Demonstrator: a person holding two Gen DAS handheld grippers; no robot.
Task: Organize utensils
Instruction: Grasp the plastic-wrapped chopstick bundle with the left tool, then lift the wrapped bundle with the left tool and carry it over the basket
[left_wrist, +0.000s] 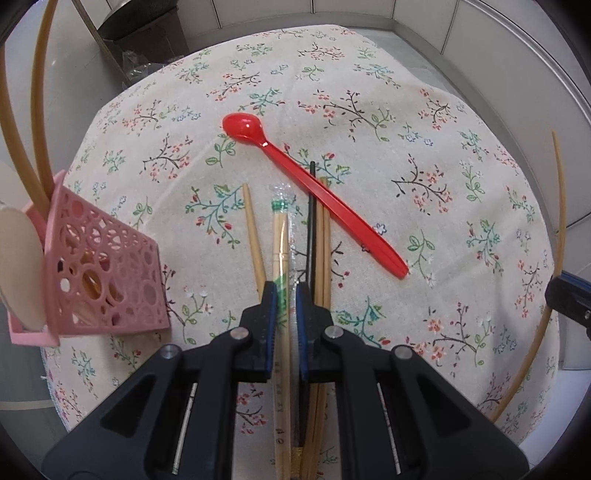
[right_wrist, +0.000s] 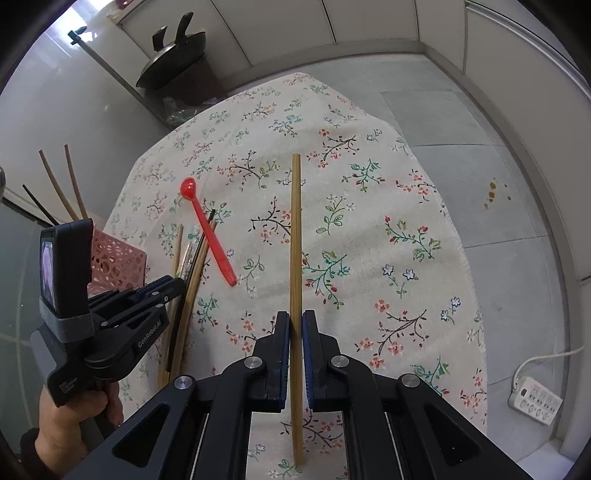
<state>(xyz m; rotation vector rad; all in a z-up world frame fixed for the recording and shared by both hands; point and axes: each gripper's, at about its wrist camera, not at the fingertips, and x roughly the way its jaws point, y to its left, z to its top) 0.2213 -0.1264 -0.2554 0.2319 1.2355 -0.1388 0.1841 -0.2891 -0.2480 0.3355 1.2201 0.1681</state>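
My left gripper is shut on a pair of bamboo chopsticks in a clear wrapper with green print, lying on the floral tablecloth. Beside them lie a loose bamboo chopstick, a black chopstick, more bamboo ones and a red plastic spoon. A pink perforated holder stands to the left, with chopsticks in it. My right gripper is shut on one bamboo chopstick, held above the cloth. The left gripper and the red spoon also show in the right wrist view.
A pale wooden utensil head leans at the holder's left. A dark wok sits on a stand behind the table. A white power strip lies on the grey floor to the right. A hand grips the left tool.
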